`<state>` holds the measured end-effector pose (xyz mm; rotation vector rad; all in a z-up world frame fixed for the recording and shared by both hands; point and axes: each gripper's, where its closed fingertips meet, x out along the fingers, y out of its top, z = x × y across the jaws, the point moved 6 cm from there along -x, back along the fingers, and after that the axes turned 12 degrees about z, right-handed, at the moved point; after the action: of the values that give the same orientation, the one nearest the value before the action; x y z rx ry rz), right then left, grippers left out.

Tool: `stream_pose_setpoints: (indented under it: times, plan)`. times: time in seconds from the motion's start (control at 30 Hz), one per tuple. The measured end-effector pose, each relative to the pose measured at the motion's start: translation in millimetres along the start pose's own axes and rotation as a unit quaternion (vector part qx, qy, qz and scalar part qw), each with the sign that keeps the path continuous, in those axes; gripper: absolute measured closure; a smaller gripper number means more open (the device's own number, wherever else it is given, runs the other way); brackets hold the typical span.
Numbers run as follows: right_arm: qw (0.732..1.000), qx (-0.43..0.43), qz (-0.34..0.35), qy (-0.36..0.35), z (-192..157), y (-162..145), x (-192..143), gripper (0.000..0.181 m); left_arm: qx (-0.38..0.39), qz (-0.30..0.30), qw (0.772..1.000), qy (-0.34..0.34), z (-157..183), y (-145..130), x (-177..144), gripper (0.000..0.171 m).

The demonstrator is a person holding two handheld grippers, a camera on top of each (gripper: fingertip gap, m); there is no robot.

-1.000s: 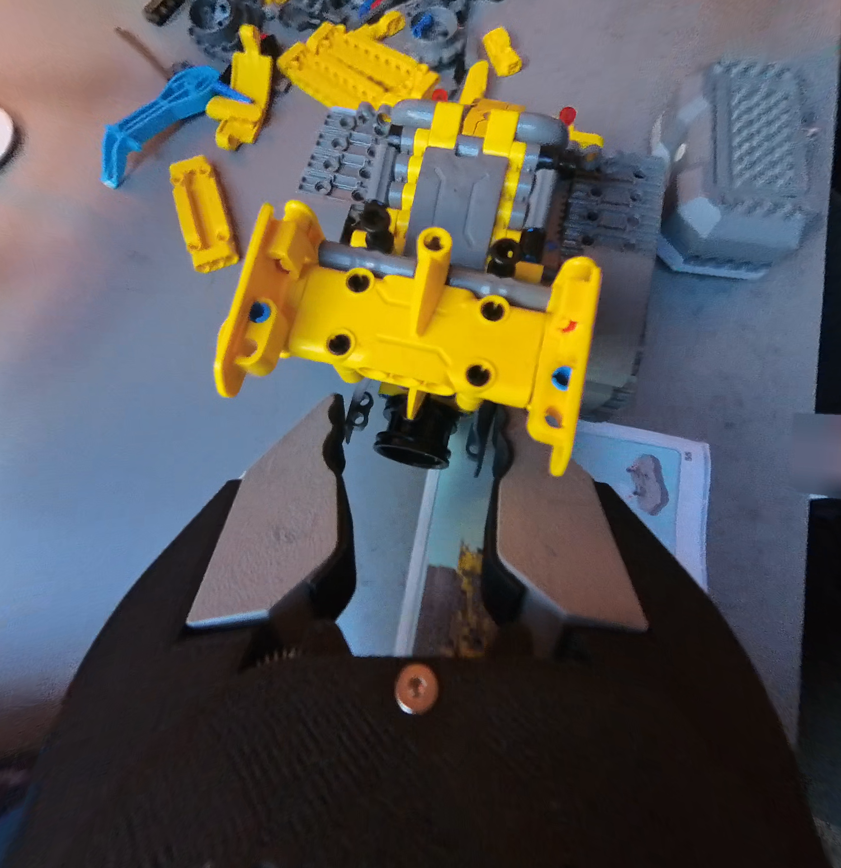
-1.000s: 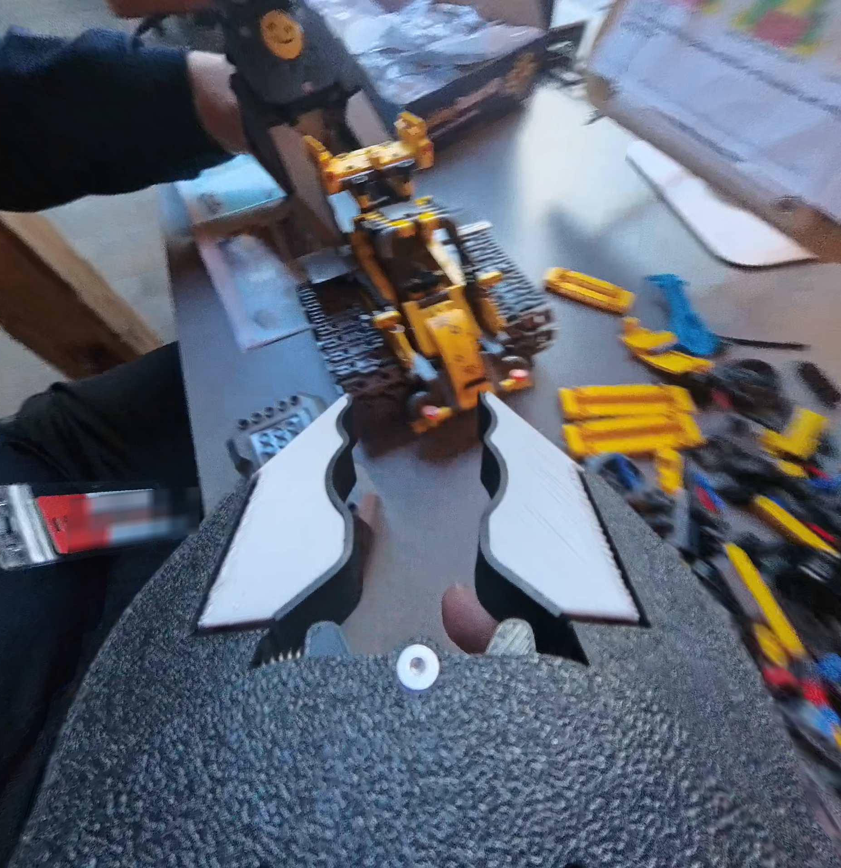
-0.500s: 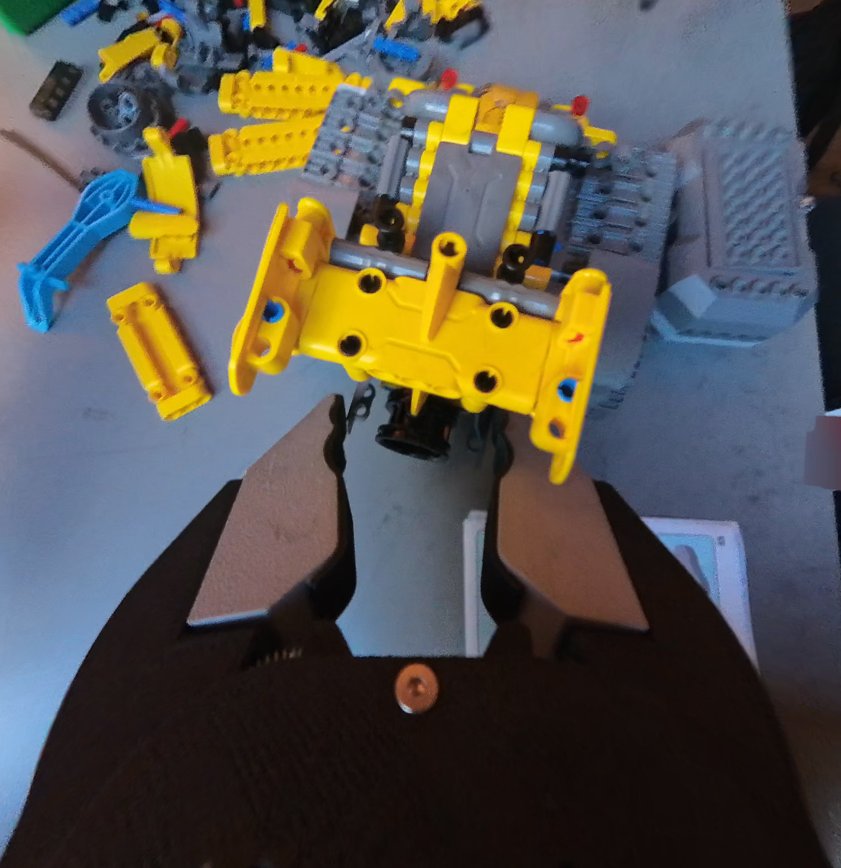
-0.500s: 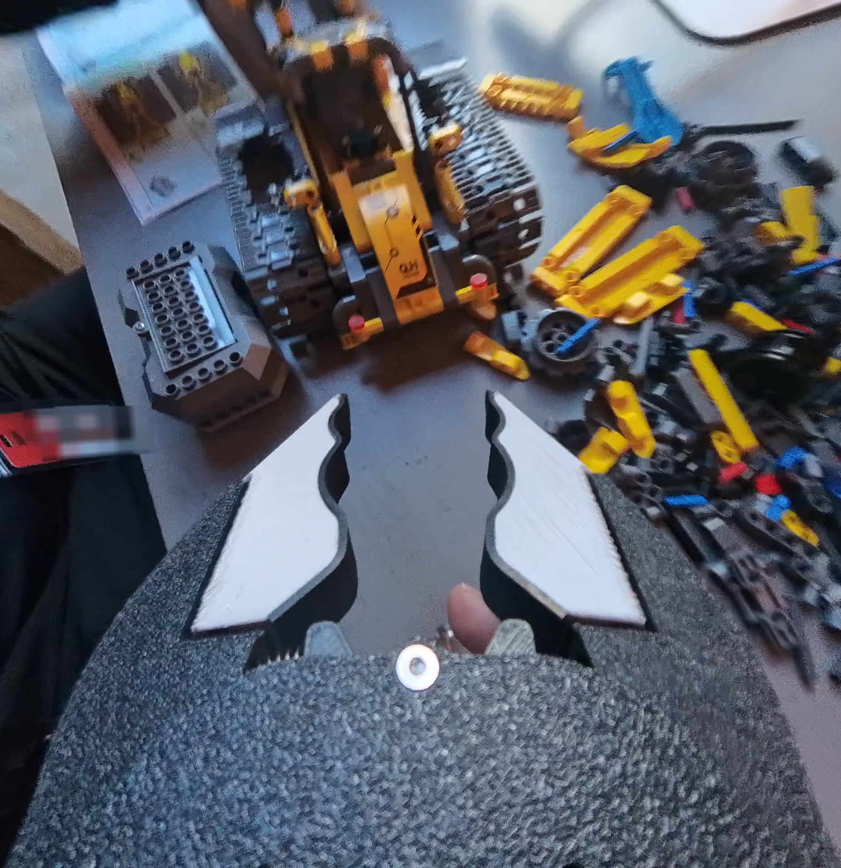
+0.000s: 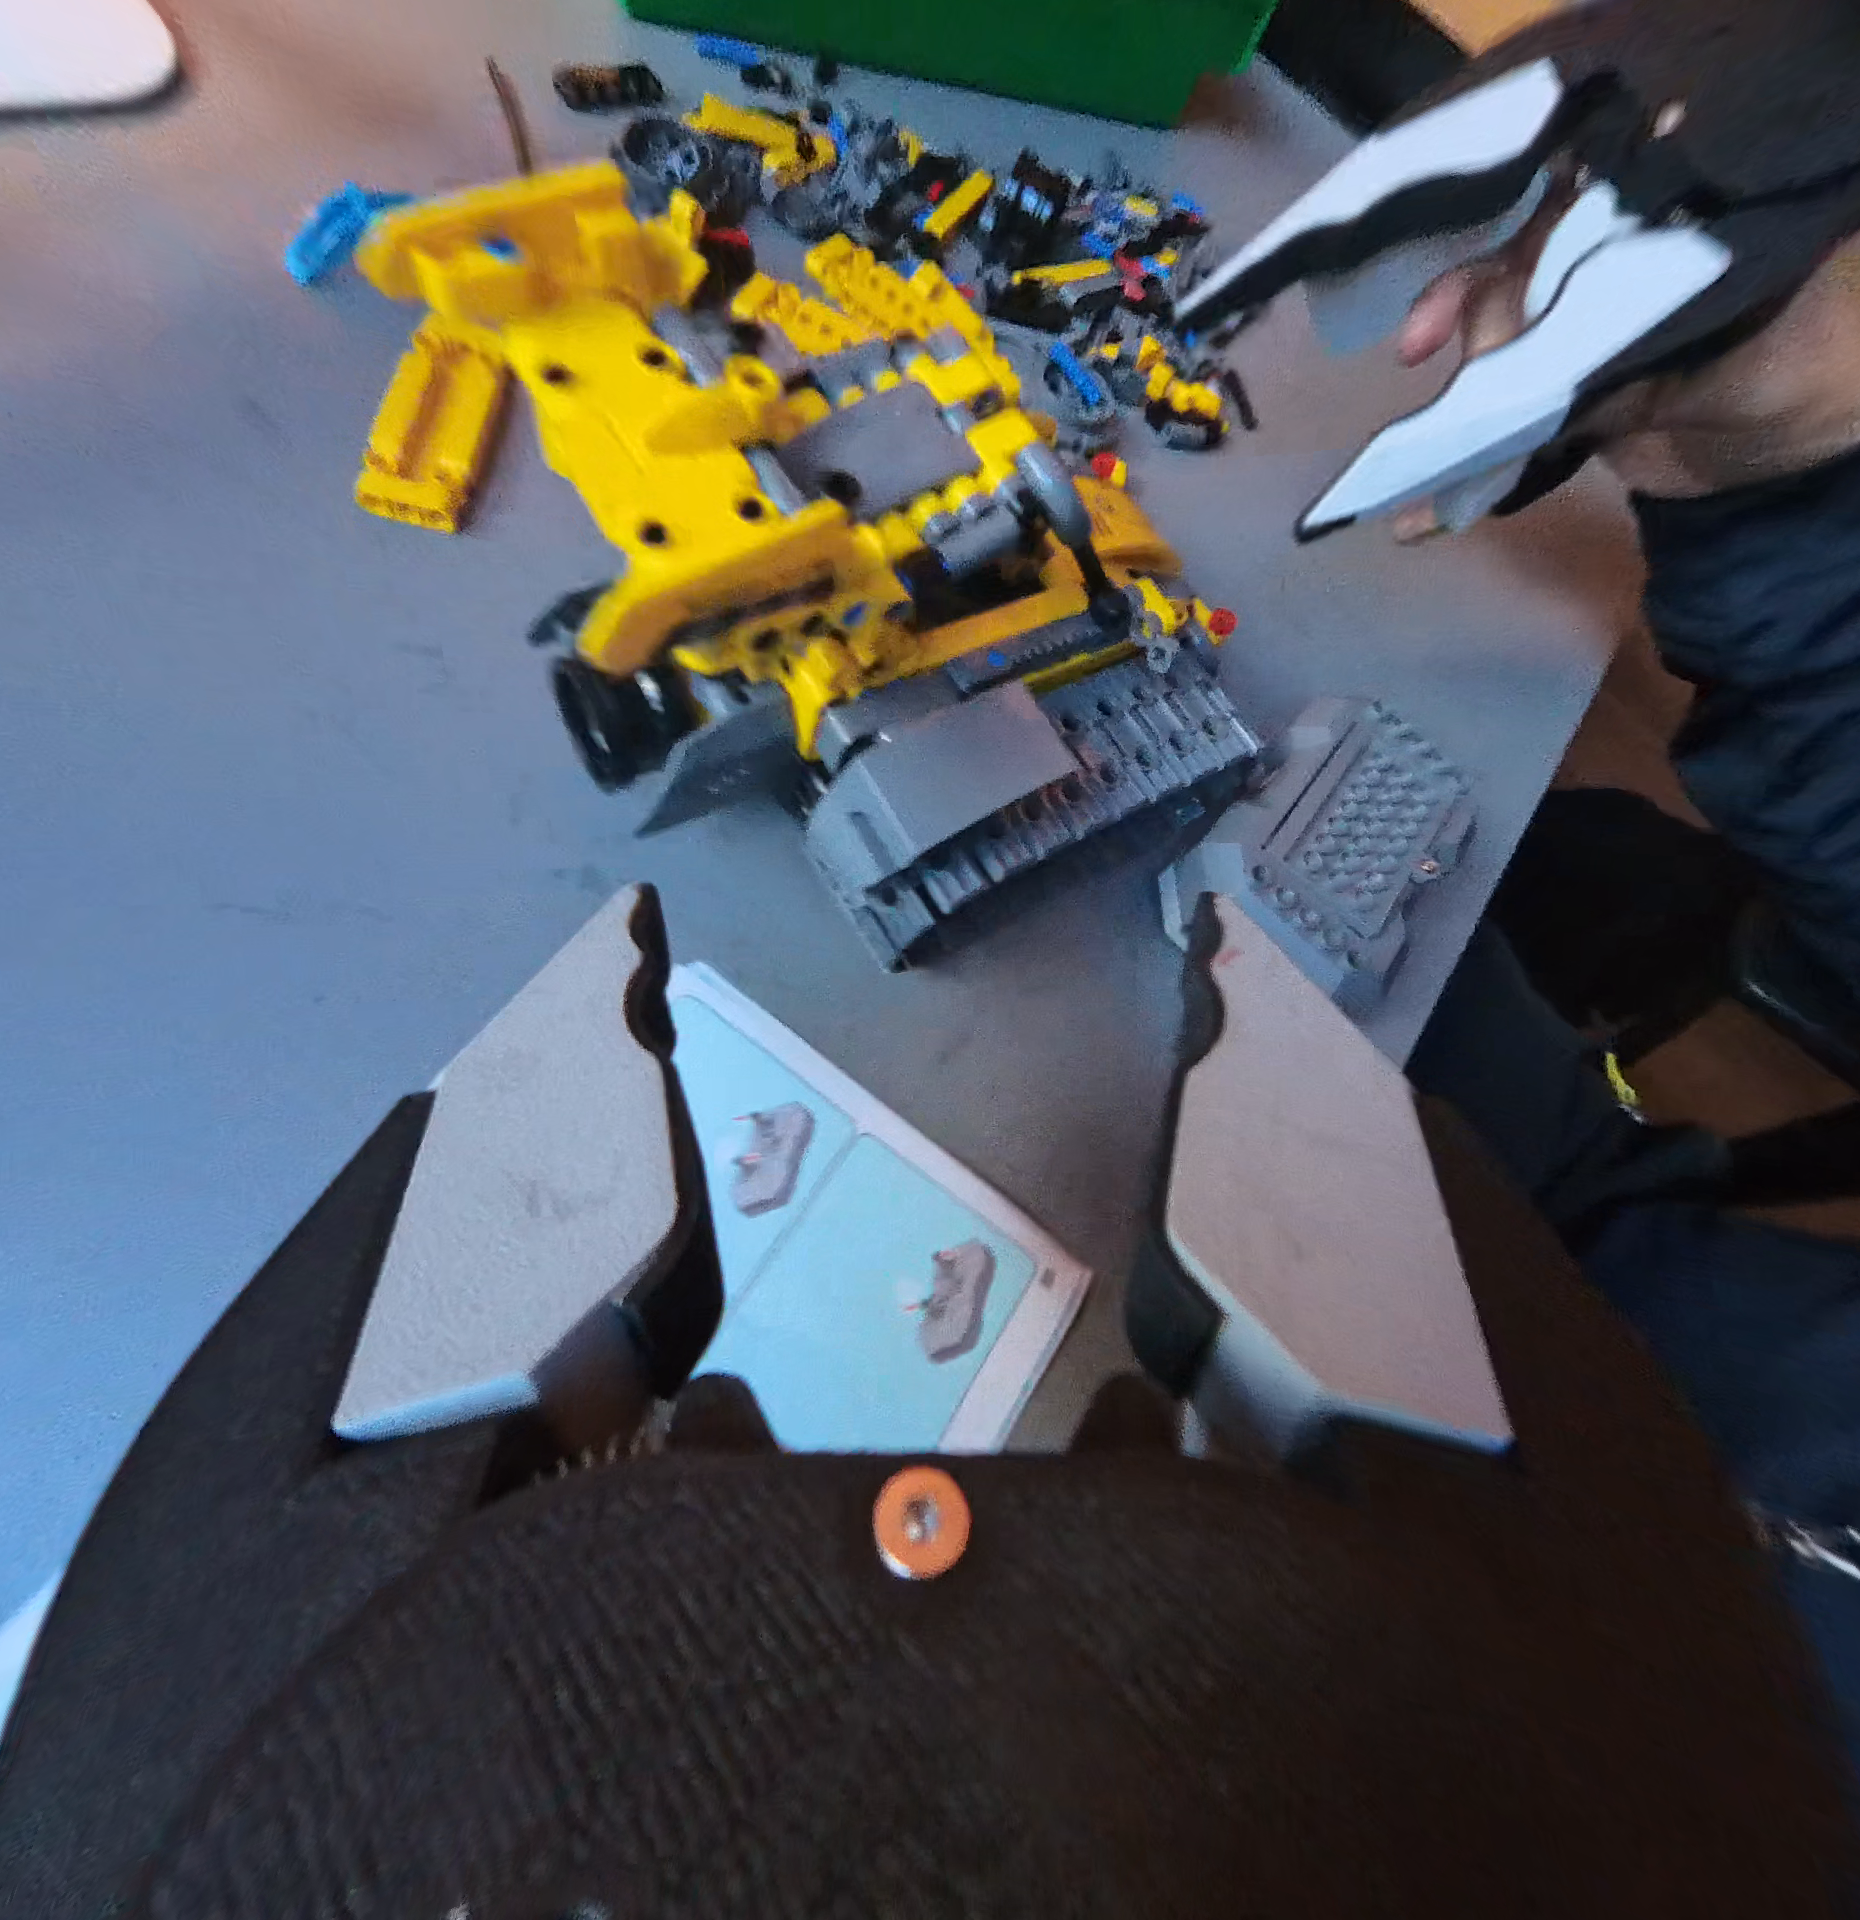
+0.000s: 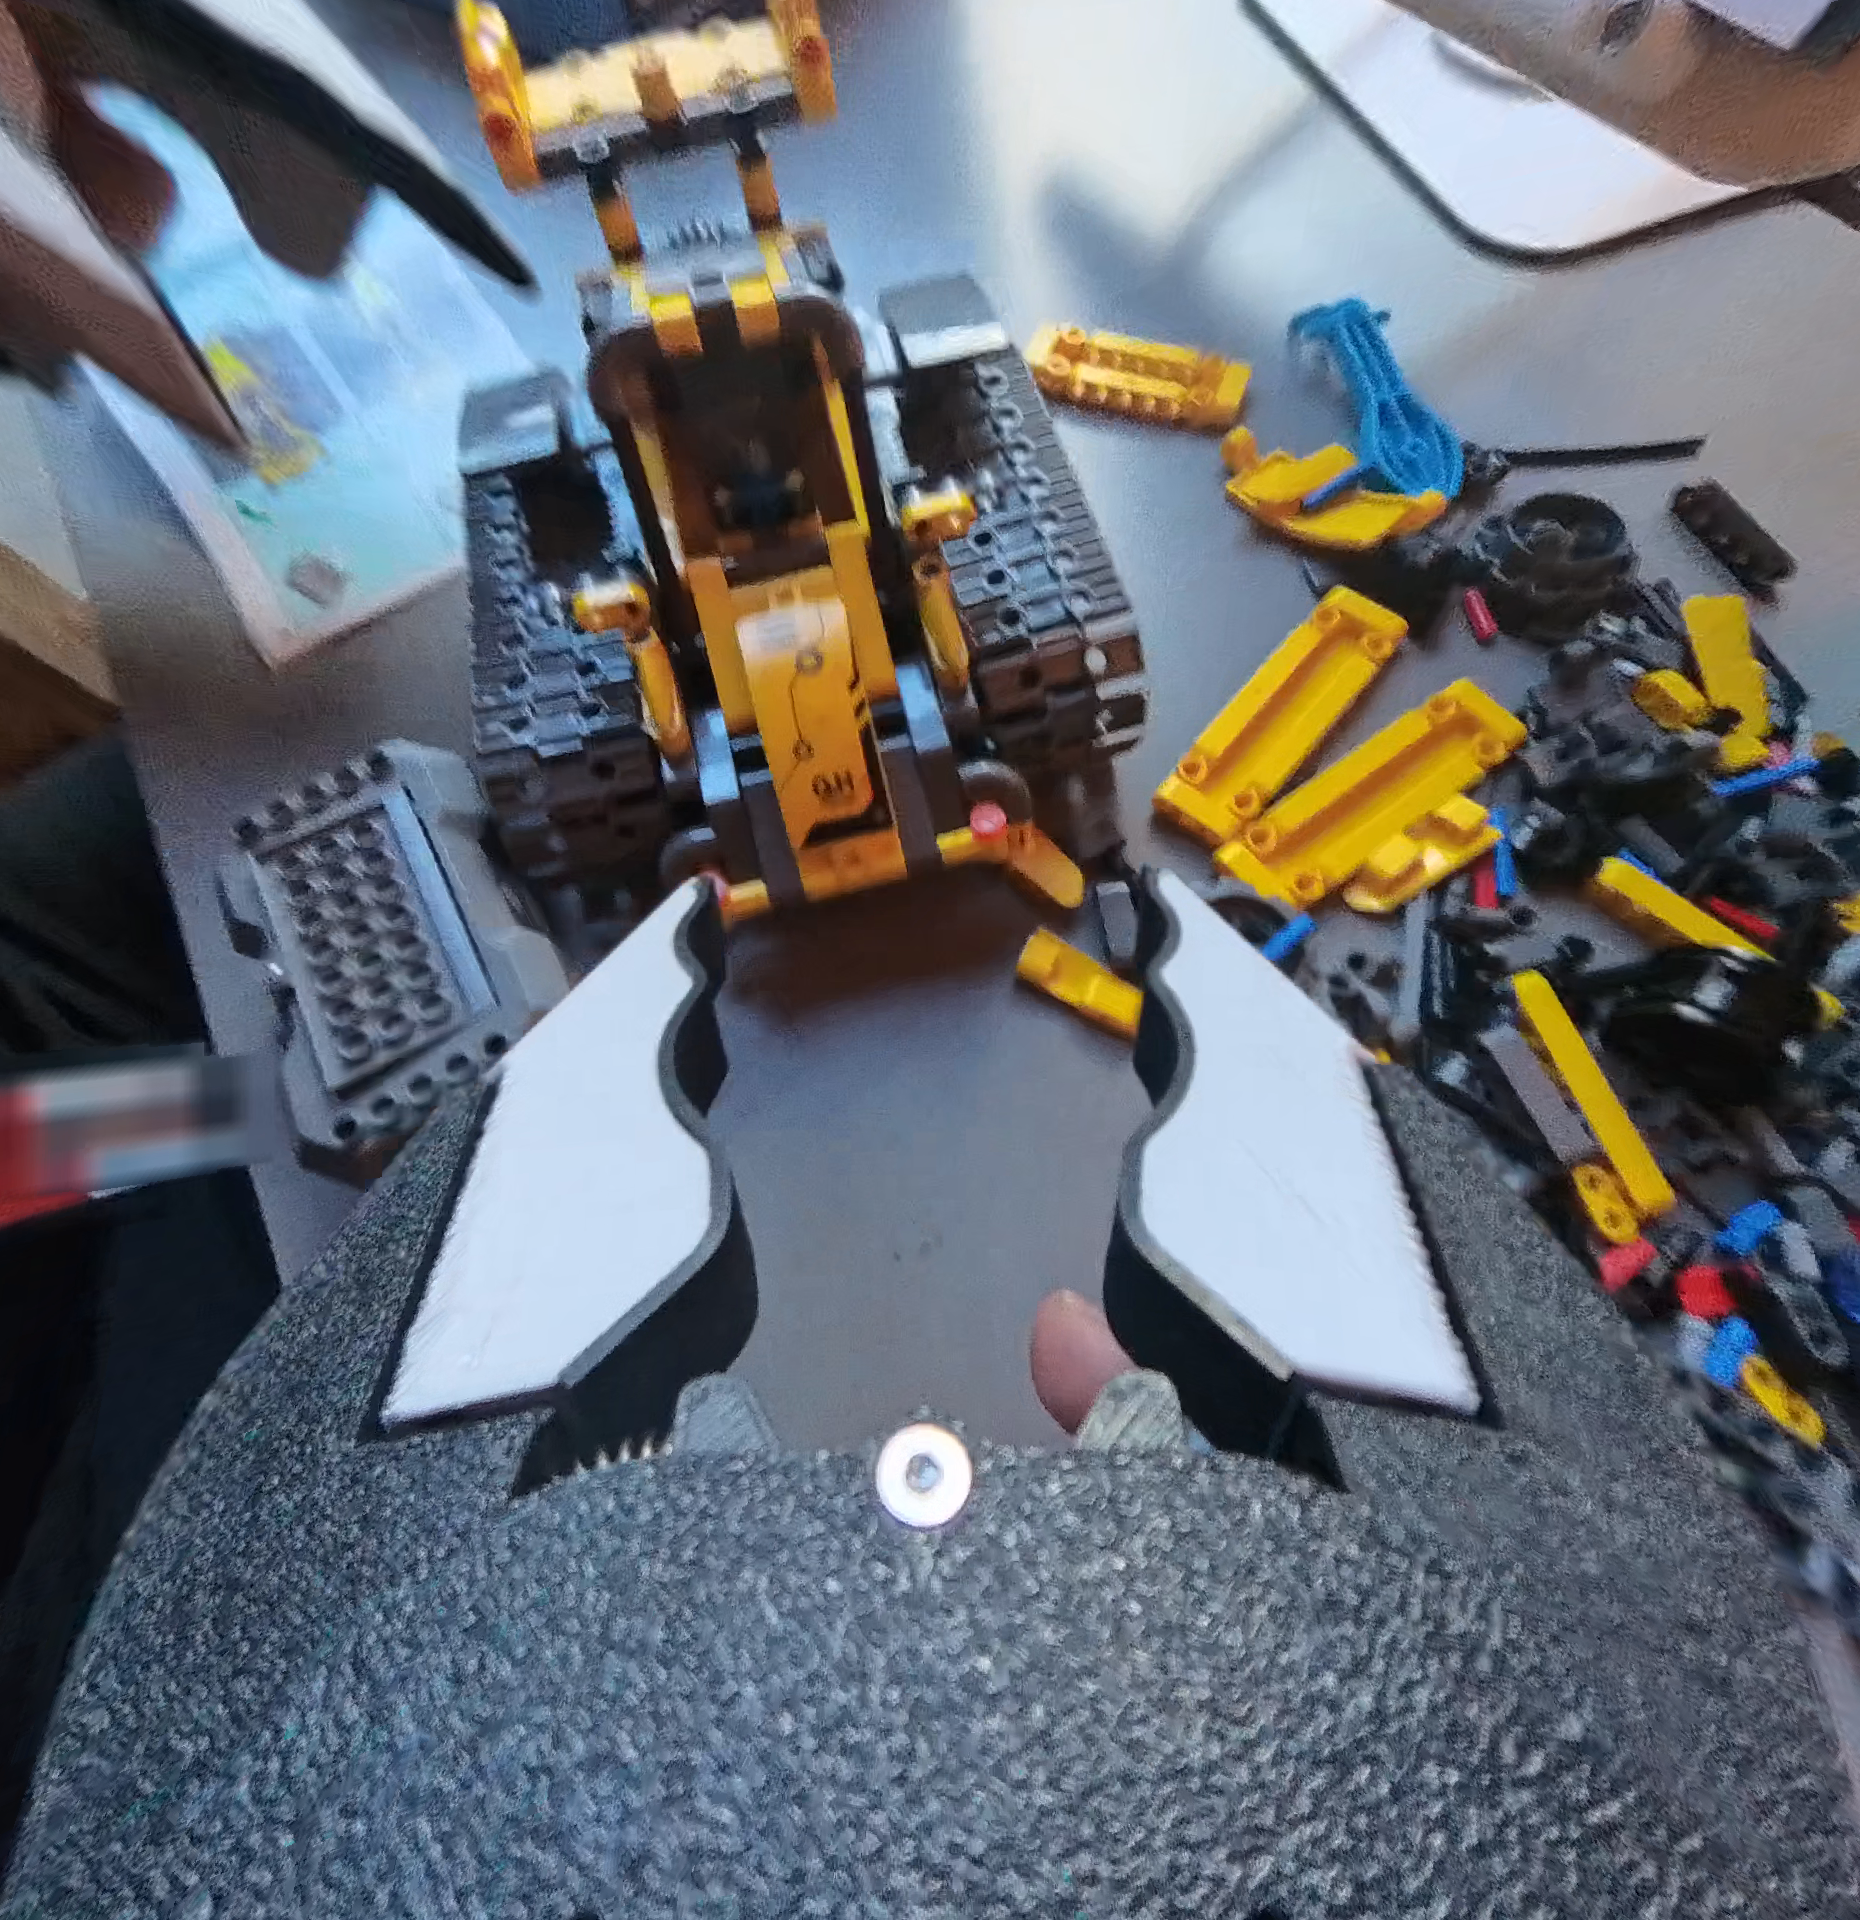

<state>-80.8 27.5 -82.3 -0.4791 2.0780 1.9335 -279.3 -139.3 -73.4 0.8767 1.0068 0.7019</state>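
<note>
A yellow and grey tracked loader model (image 5: 853,582) stands on the grey table, its yellow bucket (image 5: 552,270) raised at the far end. My left gripper (image 5: 921,914) is open and empty, a little short of the model's track and above an instruction booklet (image 5: 853,1195). My right gripper (image 6: 926,899) is open and empty, its fingertips just behind the model's rear (image 6: 791,727). It also shows in the left wrist view (image 5: 1425,312), and the left gripper in the right wrist view (image 6: 230,135).
A grey studded block (image 5: 1362,842) lies beside the model near the table edge. Yellow panels (image 6: 1321,748), a blue piece (image 6: 1373,405) and a pile of small loose parts (image 6: 1684,935) lie on the other side. A green box (image 5: 957,42) stands at the back.
My left gripper has drawn back from the bucket, swung round to the model's side and opened wider. My right gripper has come close behind the model and opened wider.
</note>
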Motion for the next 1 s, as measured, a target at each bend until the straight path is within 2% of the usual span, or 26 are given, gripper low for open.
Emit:
stream_pose_setpoints:
  times: [0.13,0.23,0.33,0.4,0.5,0.57,0.63,0.7,0.77,0.83,0.9,1.0]
  plan:
    - [0.997,-0.032,-0.039,0.055,-2.6,5.7,31.0,0.099,0.079,-0.047,0.992,0.084,5.9,-23.8,28.6,0.082]
    - [0.99,-0.031,-0.084,0.108,-11.3,3.0,47.6,0.103,0.182,-0.084,0.961,0.191,-12.5,-27.7,29.8,0.102]
    - [0.988,-0.069,-0.097,0.099,-22.7,5.7,53.0,0.108,0.195,-0.085,0.954,0.213,-24.2,-25.4,22.8,0.1]
    - [0.986,-0.073,-0.1,0.108,-33.2,6.5,57.5,0.105,0.183,-0.082,0.953,0.229,-37.6,-24.0,15.8,0.102]
    - [0.979,-0.096,-0.098,0.148,-55.0,8.4,63.2,0.121,0.175,-0.073,0.944,0.271,-64.5,-18.4,3.1,0.114]
    - [0.969,-0.134,-0.105,0.179,-67.7,13.5,64.9,0.121,0.16,-0.061,0.944,0.282,-81.5,-13.3,-2.1,0.113]
    - [0.961,-0.169,-0.099,0.198,-69.7,31.6,60.2,0.121,0.136,-0.054,0.946,0.288,-98.3,-9.4,-4.8,0.105]
    - [0.959,-0.183,-0.092,0.194,-54.6,57.7,54.1,0.122,0.094,-0.049,0.952,0.288,-105.3,-5.2,-10.2,0.105]
    - [0.962,-0.192,-0.104,0.161,-25.6,78.0,55.4,0.117,0.048,-0.022,0.957,0.285,-98.9,1.1,-22.2,0.099]
    - [0.961,-0.196,-0.132,0.142,-3.3,88.5,66.9,0.101,0.021,0.011,0.964,0.267,-80.1,6.9,-31.2,0.091]
    - [0.959,-0.216,-0.141,0.118,10.8,96.5,87.3,0.094,0.015,0.034,0.972,0.231,-57.4,13.5,-31.6,0.084]
    - [0.955,-0.257,-0.129,0.074,19.0,106.5,116.5,0.083,0.01,0.052,0.974,0.221,-39.6,24.0,-26.1,0.082]
